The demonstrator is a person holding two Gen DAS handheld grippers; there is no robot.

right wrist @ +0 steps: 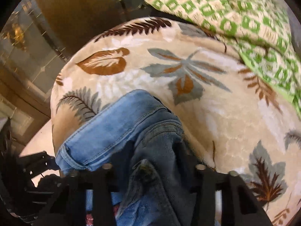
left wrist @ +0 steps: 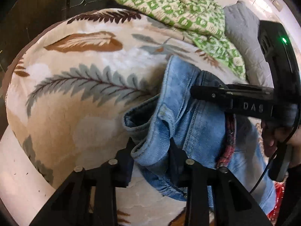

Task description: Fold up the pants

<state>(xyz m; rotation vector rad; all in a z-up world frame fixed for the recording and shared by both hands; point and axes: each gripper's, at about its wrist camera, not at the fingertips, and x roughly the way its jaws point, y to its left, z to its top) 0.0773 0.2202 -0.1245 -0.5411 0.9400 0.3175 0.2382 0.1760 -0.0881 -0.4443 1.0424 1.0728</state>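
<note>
Light blue jeans [left wrist: 188, 120] lie bunched on a cream blanket with a leaf print [left wrist: 75, 94]. My left gripper [left wrist: 150, 150] is shut on the jeans' folded hem edge, with denim filling the gap between its black fingers. My right gripper [left wrist: 195, 91] reaches in from the right in the left wrist view, its fingers closed on an upper fold of the jeans. In the right wrist view the jeans [right wrist: 120, 124] bunch between the right gripper's fingers [right wrist: 154, 167], darker denim rising through the gap. The left gripper [right wrist: 39, 162] shows at the lower left there.
A green and cream patterned quilt [left wrist: 176, 7] is heaped at the back of the bed, also in the right wrist view [right wrist: 235, 13]. A grey pillow [left wrist: 242, 37] lies at the right. A red patterned cloth [left wrist: 229, 143] sits under the jeans. The bed edge and floor [left wrist: 18, 169] are at the left.
</note>
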